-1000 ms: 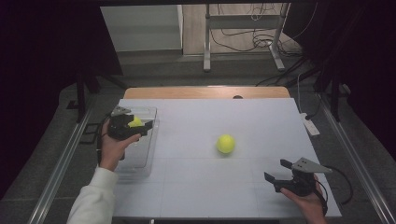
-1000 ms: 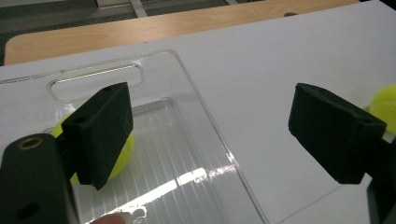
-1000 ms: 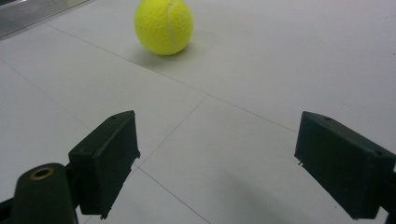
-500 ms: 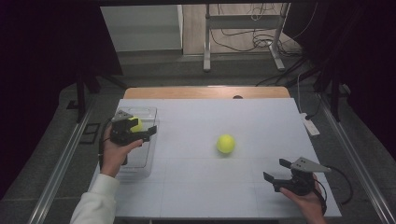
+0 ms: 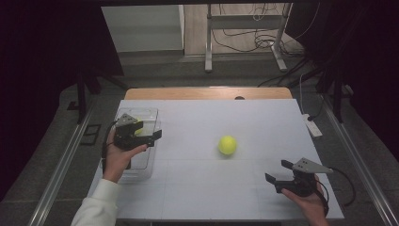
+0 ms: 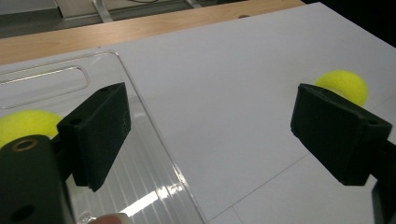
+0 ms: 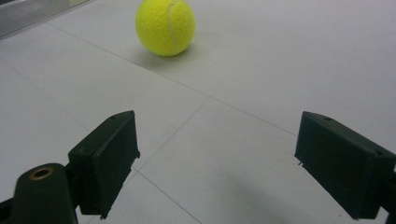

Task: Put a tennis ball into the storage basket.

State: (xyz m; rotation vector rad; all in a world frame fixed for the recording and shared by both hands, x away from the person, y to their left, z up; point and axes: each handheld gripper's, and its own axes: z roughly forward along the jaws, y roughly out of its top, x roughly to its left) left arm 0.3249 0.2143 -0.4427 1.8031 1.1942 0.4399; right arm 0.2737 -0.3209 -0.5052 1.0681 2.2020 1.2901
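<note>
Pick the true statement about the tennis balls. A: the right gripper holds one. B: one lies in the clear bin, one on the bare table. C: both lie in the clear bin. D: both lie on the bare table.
B: one tennis ball lies inside the clear bin beside the open left gripper, and the other ball sits on the white table, clear of the open right gripper.

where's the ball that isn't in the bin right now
In the high view the ball lies on the white table near its middle, right of the clear bin and up-left of the right hand-held gripper.
</note>
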